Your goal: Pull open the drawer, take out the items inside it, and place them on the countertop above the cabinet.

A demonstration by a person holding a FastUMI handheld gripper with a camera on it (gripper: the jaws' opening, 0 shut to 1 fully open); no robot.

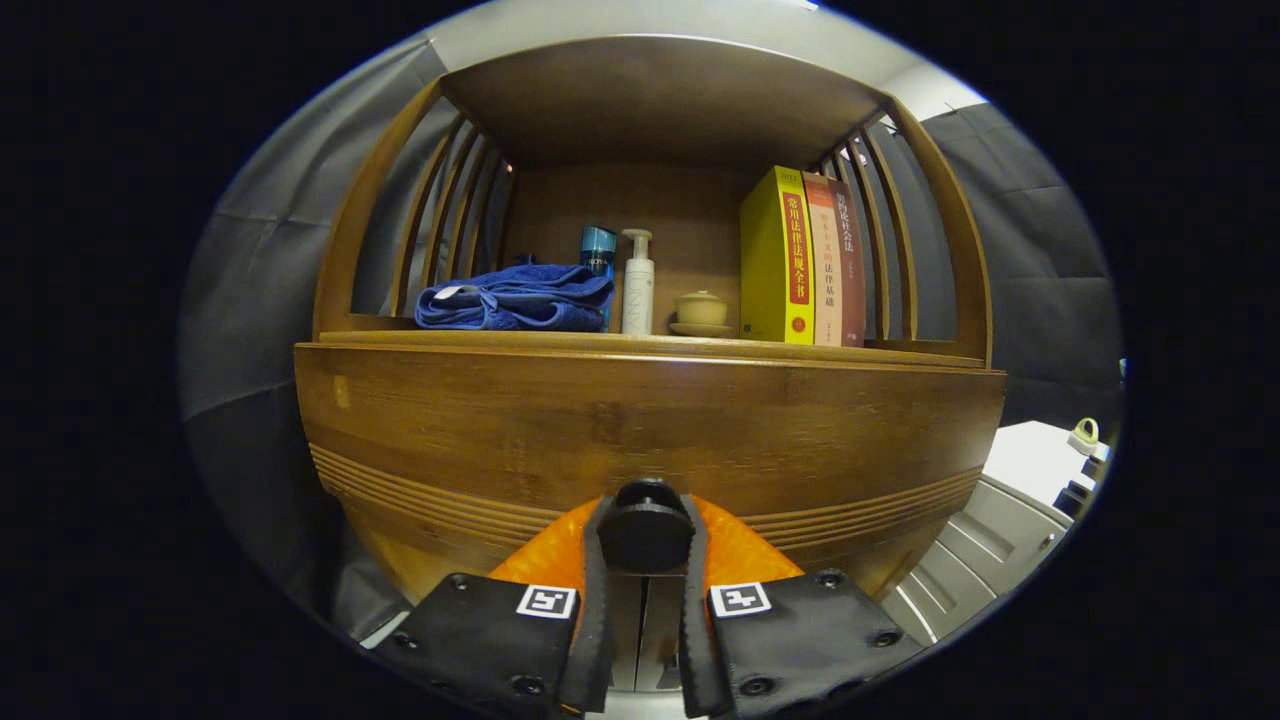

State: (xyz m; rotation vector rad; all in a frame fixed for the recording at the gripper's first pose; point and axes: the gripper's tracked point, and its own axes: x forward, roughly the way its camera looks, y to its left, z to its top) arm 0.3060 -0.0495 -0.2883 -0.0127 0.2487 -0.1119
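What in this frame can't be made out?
- Drawer contents: in the gripper view, hidden behind its closed wooden front.
- Knob: gripper fingers close on both sides; the shank is hidden by the knob's own head.
- Small objects right of the cabinet: too small to identify.

Brown drawer (650, 430), seemingly black knob (646, 532), blue towel (515, 298).

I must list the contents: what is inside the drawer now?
Cannot be seen: the drawer is closed, its wooden front covers everything. The hand-held gripper grips its round knob.
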